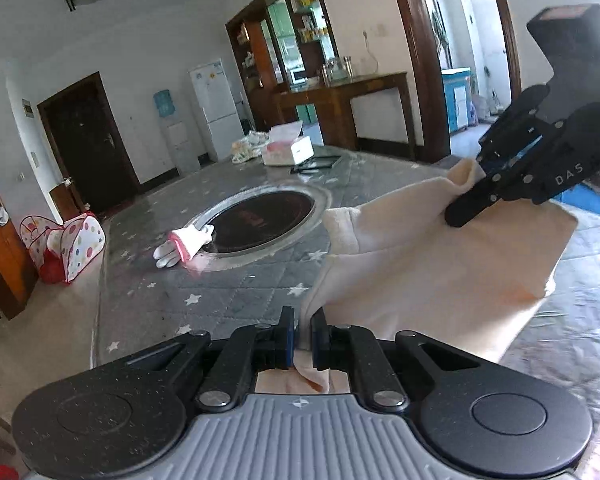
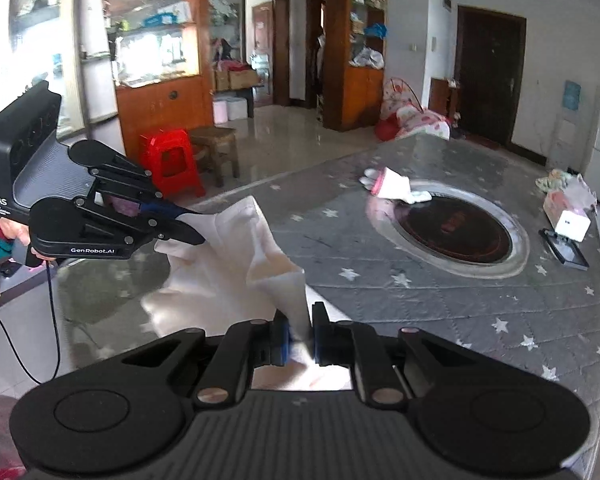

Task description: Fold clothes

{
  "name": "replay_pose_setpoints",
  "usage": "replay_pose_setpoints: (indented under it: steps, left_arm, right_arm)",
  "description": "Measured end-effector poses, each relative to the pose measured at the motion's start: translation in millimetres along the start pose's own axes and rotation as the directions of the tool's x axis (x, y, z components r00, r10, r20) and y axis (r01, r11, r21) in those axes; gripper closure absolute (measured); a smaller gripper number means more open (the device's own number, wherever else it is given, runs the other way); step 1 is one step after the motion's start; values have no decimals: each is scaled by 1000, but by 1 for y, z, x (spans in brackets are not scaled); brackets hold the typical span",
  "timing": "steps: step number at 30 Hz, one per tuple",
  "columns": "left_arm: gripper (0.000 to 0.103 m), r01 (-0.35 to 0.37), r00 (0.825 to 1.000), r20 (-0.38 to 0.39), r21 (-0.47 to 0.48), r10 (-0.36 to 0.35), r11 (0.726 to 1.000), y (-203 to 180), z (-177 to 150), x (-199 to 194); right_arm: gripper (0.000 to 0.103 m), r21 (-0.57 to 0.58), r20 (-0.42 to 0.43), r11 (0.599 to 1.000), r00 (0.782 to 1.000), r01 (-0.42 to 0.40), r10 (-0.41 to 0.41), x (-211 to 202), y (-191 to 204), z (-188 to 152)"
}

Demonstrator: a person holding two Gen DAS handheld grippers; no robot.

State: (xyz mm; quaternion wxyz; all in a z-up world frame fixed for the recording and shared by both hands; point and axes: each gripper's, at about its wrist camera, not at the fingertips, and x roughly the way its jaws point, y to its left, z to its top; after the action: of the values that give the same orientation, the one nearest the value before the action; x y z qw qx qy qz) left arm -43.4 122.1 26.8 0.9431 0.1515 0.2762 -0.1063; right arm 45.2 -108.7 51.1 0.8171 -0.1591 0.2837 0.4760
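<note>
Broadly, a big round table (image 1: 228,280) with a grey quilted, star-printed cover filled the scene, and a dark circular inset (image 1: 260,220) with a pale metal rim sat at its middle. Over the table's near edge hung the cream garment (image 1: 440,264), lifted off the surface and stretched between the two hand-held tools, its lower part sagging in loose folds; the right wrist view showed it white and partly blurred.

Next in size, the left gripper (image 1: 302,336) was clenched on one bunched corner of the cloth, the fabric squeezed between its blue pads and spilling back behind them. The right gripper (image 2: 300,334) was likewise clamped on another corner, which rose as a narrow pleat from between its fingers. Each tool appeared in the other's camera, pinching the far end of the same piece.

Smaller things lay well apart from the cloth: a tissue box (image 1: 288,150) near the far edge, and a white glove with a pink cuff (image 1: 184,244) touching the inset's rim.
</note>
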Motion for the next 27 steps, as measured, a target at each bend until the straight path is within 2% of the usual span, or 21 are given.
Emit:
replay_pose_setpoints:
  steps: [7, 11, 15, 17, 19, 24, 27]
  left_arm:
    - [93, -28, 995, -96, -29, 25, 999, 20, 2, 72]
    - [88, -40, 990, -140, -34, 34, 999, 25, 0, 103]
    - [79, -58, 987, -149, -32, 53, 998, 25, -3, 112]
    - [66, -76, 986, -149, -43, 68, 996, 27, -3, 111]
    - [60, -100, 985, -147, -44, 93, 994, 29, -2, 110]
    - [54, -135, 983, -131, -62, 126, 989, 34, -1, 95]
    - [54, -152, 984, -107, -64, 144, 986, 31, 1, 81]
  right_arm:
    - [93, 65, -76, 997, 996, 52, -47, 64, -40, 0]
    - [87, 108, -114, 991, 991, 84, -72, 95, -58, -9]
    - [74, 133, -102, 982, 988, 133, -119, 83, -65, -14]
    - [71, 146, -95, 977, 985, 157, -144, 76, -69, -17]
    - [67, 158, -88, 971, 982, 181, -169, 69, -72, -20]
    - [67, 180, -58, 956, 972, 232, -226, 45, -77, -24]
    - [68, 194, -29, 954, 973, 228, -227, 32, -71, -25]
